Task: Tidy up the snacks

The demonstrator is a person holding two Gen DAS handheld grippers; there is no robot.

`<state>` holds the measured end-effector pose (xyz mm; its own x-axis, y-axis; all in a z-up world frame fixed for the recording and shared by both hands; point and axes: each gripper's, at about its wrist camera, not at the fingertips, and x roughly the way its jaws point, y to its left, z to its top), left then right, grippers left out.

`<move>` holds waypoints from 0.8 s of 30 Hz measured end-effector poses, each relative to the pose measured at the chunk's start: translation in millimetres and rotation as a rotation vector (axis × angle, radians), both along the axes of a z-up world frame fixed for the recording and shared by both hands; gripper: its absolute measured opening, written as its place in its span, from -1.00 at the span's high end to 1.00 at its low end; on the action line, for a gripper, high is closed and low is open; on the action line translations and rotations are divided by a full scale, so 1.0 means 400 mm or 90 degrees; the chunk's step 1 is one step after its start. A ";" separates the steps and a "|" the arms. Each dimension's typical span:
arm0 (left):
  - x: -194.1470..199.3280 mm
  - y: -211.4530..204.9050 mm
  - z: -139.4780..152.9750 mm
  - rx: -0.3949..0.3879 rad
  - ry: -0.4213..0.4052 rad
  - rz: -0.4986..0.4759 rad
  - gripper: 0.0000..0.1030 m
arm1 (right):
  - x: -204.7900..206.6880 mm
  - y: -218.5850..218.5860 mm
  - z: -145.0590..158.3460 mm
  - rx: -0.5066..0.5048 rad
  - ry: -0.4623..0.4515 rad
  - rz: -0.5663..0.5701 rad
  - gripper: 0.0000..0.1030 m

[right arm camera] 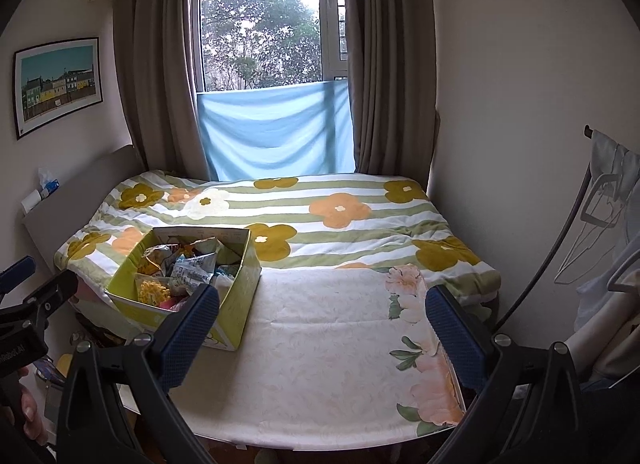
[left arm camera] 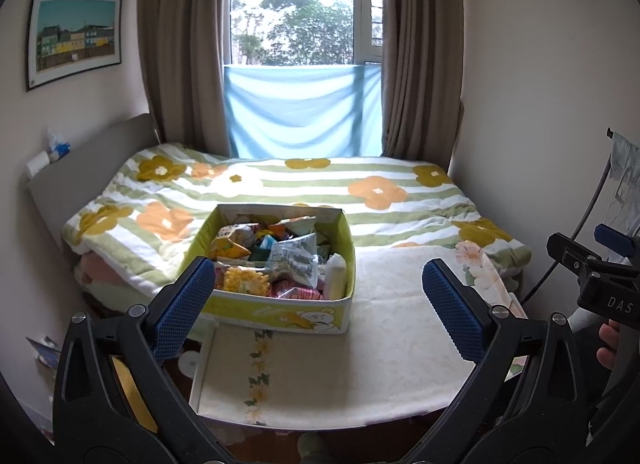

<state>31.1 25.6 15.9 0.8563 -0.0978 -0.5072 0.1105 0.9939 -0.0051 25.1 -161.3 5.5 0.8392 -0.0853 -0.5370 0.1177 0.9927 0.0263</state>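
A yellow-green cardboard box (left arm camera: 276, 314) full of mixed snack packets (left arm camera: 280, 252) stands on a cream tablecloth (left arm camera: 380, 344) in front of the bed. The box also shows at the left in the right wrist view (right arm camera: 236, 304). My left gripper (left arm camera: 320, 304) is open and empty, held just in front of the box, its left finger (left arm camera: 184, 308) overlapping the box's near left corner. My right gripper (right arm camera: 322, 332) is open and empty above the cloth (right arm camera: 320, 344), to the right of the box. Each gripper shows at the edge of the other's view.
A bed with a flowered striped quilt (left arm camera: 360, 192) lies behind the table, under a curtained window (left arm camera: 300, 4). A headboard shelf (left arm camera: 48, 160) with tissues is at the left. A clothes rack (right arm camera: 600, 204) stands at the right. Clutter lies on the floor at the left.
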 end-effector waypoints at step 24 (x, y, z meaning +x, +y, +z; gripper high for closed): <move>0.011 -0.014 -0.012 0.012 -0.010 0.010 -0.99 | 0.008 -0.008 -0.011 -0.014 0.001 -0.009 -0.99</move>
<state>35.4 19.8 11.1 0.8659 -0.0744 -0.4946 0.0941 0.9954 0.0151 28.1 -164.7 1.2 0.8368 -0.1086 -0.5366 0.1311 0.9914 0.0039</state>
